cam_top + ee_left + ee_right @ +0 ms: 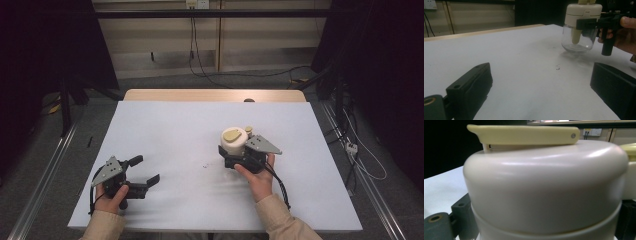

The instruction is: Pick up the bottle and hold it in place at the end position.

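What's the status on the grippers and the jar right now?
Right hand-held gripper shut on jar, jar upright on white table. Left hand-held gripper open, idle, apart from jar. Nothing in the way.

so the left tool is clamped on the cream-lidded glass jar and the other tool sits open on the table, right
Not quite: it is the right tool that is clamped on the cream-lidded glass jar, as the high view shows. The left tool is the one that sits open, near the table's left front edge, apart from the jar.
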